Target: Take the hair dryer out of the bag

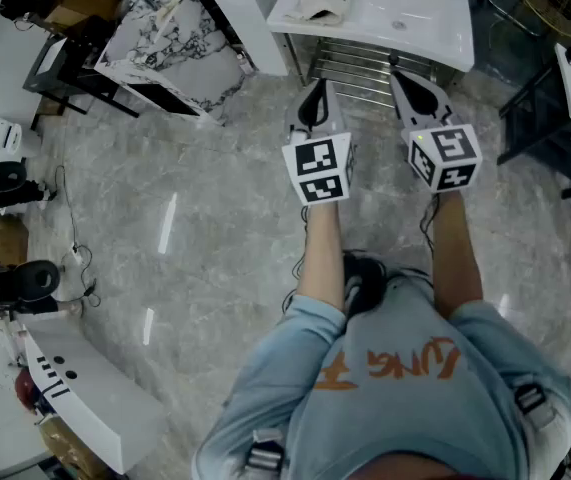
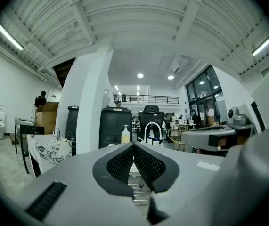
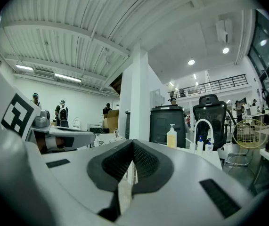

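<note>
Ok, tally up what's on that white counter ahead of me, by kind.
beige bag: 1
yellow pump bottle: 1
small blue-capped bottles: 2
white tap: 1
Total: 5

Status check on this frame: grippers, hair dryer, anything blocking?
Left hand-held gripper shut, empty; right hand-held gripper shut, empty. Bag on basin top, untouched; hair dryer not in sight. Nothing seen in the way.
</note>
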Demonstrator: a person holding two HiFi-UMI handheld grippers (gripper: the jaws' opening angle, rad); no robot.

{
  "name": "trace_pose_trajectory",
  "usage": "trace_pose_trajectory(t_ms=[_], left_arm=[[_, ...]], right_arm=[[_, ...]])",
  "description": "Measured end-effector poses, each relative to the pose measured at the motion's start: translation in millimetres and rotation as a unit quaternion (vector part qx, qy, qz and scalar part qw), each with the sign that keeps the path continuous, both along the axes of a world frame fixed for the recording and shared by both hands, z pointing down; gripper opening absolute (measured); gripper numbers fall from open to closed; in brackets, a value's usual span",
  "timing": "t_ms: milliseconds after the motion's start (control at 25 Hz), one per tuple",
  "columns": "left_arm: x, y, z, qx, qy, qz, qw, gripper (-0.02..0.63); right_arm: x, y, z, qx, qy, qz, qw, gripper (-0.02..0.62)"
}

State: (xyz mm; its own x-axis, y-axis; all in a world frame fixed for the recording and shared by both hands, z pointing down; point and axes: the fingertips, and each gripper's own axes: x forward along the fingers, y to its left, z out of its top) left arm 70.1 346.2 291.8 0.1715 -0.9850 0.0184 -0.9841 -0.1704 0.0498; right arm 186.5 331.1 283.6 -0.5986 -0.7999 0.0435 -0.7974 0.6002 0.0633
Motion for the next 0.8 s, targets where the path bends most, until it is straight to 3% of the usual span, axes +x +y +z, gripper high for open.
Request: trace_pose_trajectory(t_ms=[400, 520, 800], left_arm=[[3, 7, 0, -0.002, 0.004, -0.005, 1.0, 0.002], [-3, 0, -7, 0.021, 0.0, -0.011, 0.9997, 0.002], [-10, -22, -4, 0.018, -0.008, -0.009, 0.9998, 0.003]], right_arm=[[7, -1, 2, -0.001, -0.015, -0.005, 1.0, 0.0], [7, -9, 1, -0.003, -0.025, -0.003, 1.0, 0.0], [3, -28, 1, 0.004, -0.032, -0.007, 0.999, 0.0]])
